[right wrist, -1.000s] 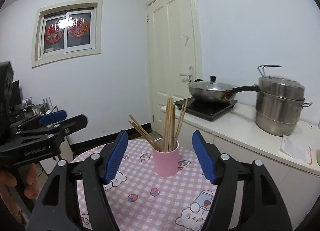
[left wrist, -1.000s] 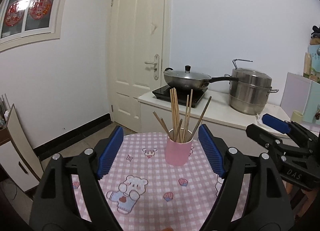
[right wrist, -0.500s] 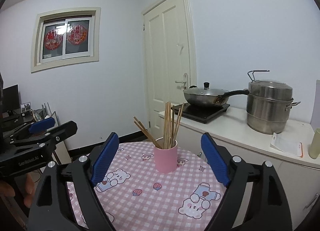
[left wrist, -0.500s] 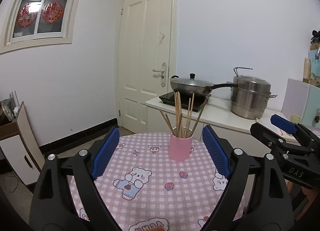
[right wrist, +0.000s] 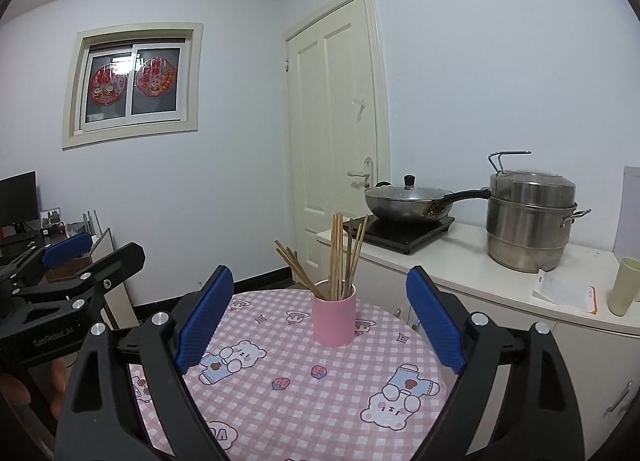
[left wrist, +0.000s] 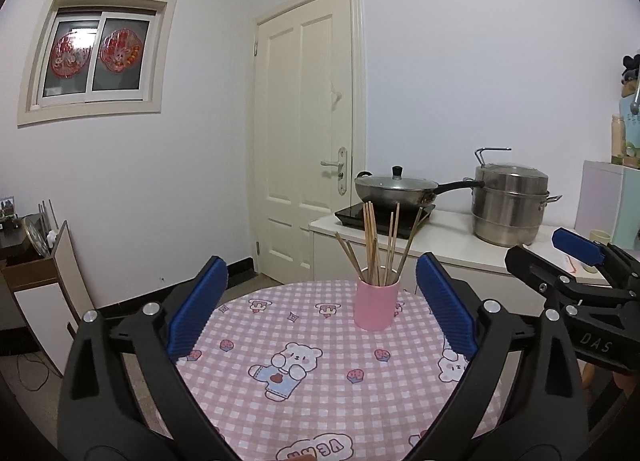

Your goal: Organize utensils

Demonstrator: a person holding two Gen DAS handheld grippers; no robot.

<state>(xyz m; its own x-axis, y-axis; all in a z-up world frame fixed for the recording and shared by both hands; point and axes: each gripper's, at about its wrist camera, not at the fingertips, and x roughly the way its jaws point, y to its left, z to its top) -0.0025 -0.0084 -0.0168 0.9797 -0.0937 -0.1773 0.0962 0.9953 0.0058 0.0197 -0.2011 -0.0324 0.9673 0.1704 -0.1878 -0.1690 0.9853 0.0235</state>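
We back away: pink cup (left wrist: 376,308) of chopsticks (left wrist: 374,245) sits farther ahead. Left gripper (left wrist: 320,303) and right gripper (right wrist: 318,315) just widened, released, empty. Chopsticks look sorted.

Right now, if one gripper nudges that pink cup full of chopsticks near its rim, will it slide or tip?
Probably tip. The pink cup is narrow and upright, and the chopsticks rise far above its rim, leaning outward, so it looks top-heavy. The checked tablecloth may grip its base rather than let it slide.

"DAS" in pale letters on the right claw (left wrist: 576,257) body, other print too blurred to read
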